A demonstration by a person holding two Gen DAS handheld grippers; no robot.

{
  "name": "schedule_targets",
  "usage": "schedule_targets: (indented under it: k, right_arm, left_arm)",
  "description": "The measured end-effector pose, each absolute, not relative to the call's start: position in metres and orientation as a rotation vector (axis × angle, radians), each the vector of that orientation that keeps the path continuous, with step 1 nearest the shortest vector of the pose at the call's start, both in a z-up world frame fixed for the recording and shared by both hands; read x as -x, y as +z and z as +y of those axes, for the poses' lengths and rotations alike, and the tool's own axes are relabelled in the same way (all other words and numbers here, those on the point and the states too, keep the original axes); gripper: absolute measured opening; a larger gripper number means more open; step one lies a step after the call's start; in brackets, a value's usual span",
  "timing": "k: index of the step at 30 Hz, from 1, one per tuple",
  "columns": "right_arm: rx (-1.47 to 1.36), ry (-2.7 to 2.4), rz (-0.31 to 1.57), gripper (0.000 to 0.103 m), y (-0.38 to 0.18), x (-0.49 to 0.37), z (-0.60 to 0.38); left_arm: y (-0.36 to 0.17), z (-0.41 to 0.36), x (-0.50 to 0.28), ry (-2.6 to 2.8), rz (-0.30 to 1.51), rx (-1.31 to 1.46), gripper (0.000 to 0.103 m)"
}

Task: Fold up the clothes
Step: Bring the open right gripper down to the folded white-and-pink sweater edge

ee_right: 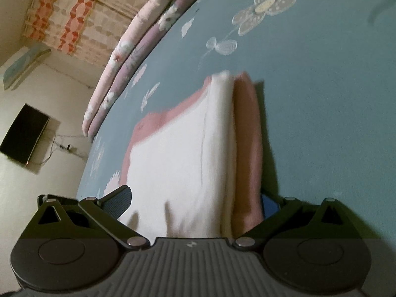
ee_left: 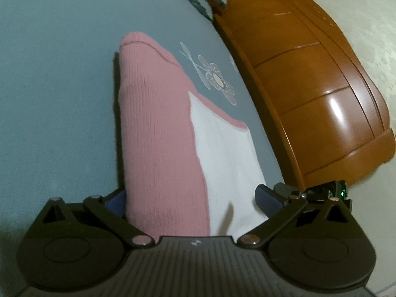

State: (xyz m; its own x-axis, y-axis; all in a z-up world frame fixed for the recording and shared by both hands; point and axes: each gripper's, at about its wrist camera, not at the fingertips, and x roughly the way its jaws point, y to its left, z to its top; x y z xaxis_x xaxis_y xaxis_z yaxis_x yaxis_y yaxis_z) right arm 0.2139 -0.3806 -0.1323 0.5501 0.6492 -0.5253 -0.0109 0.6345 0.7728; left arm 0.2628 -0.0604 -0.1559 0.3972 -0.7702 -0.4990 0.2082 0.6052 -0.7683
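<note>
Pink-and-white garment (ee_left: 163,128) lies folded on the blue bed sheet (ee_left: 54,99), near its edge by the wooden headboard (ee_left: 309,99) | left gripper (ee_left: 190,198) spread around it | right gripper (ee_right: 195,200) spread too | I would close both evenly, keeping layers aligned.

Between my left gripper's (ee_left: 190,198) spread fingers sits the folded pink-and-white garment (ee_left: 163,128), filling the gap, so nothing passes straight ahead there. To its left the blue-grey bedsheet (ee_left: 54,94) lies bare and flat, open for a sweep. To its right the wooden headboard (ee_left: 309,94) stands close along the bed's edge, leaving only a narrow strip of sheet.

My right gripper (ee_right: 198,200) is likewise blocked ahead by the garment between its wide-set fingers. To its right the sheet is bare and open. Far ahead on the left a rolled floral quilt (ee_right: 128,49) lines the bed's edge.
</note>
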Motion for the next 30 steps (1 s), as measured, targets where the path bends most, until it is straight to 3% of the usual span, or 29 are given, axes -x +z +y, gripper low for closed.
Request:
schedule_targets:
  k: [10, 17, 23, 27, 30]
  right_arm:
    - [-0.827, 0.551, 0.975, 0.103, -0.137, -0.252, -0.383]
    - [-0.742, 0.595, 0.946, 0.103, -0.135, -0.245, -0.38]
    - [-0.71, 0.595, 0.959, 0.102, -0.133, -0.247, -0.379]
    - [-0.692, 0.577, 0.963, 0.097, -0.132, -0.247, -0.379]
    - [-0.665, 0.542, 0.965, 0.084, -0.131, -0.244, -0.381]
  left_arm:
    - [-0.155, -0.072, -0.295, -0.663, 1.004, 0.685, 0.101]
    - [-0.156, -0.064, -0.288, -0.685, 0.987, 0.626, 0.083]
    - [-0.157, -0.065, -0.29, -0.714, 0.991, 0.577, 0.08]
    - [-0.157, -0.068, -0.297, -0.707, 0.999, 0.58, 0.08]
    - [-0.157, -0.071, -0.299, -0.702, 1.004, 0.581, 0.08]
